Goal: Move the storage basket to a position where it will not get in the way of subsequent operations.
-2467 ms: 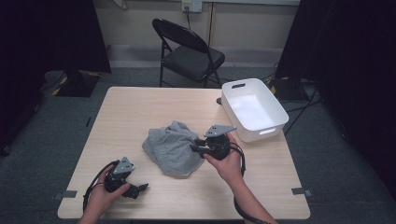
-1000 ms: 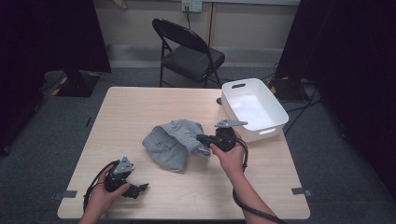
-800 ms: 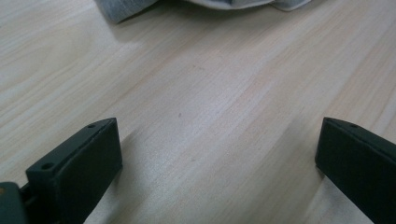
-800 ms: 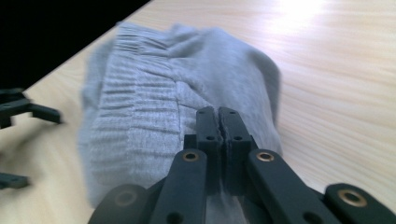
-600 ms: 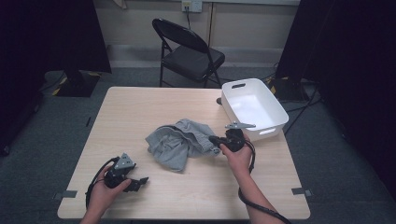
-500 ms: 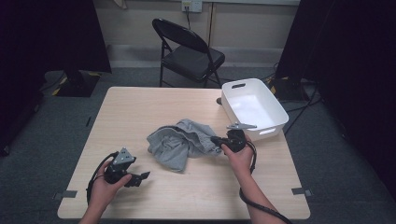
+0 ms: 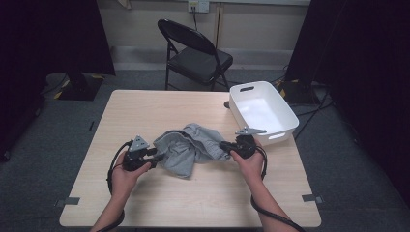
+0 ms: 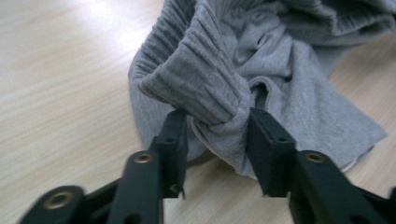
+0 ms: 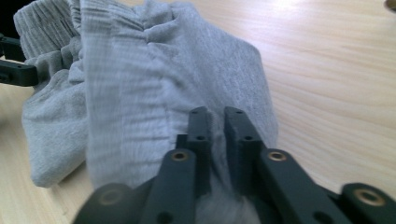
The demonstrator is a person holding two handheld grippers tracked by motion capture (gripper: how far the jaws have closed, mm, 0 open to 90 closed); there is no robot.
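A crumpled grey garment (image 7: 188, 147) with a ribbed waistband lies at the middle of the wooden table (image 7: 145, 106). My right gripper (image 7: 223, 145) holds its right edge; in the right gripper view the jaws (image 9: 215, 116) are pinched on a fold of the grey fabric (image 9: 140, 84). At the garment's left edge sits my left gripper (image 7: 155, 155). In the left gripper view its jaws (image 8: 215, 126) stand apart, with a bunched fold of the ribbed band (image 8: 201, 79) between them. The left gripper's tip (image 9: 14, 70) also shows far off in the right gripper view.
A white plastic bin (image 7: 263, 111) stands empty at the table's right rear corner, close behind my right hand. A black folding chair (image 7: 196, 53) stands beyond the far edge. Bare tabletop lies in front of the garment and to its left.
My right gripper has dragged the garment's edge to the right, stretching it out. My left gripper has moved from the front left up to the garment's left edge.
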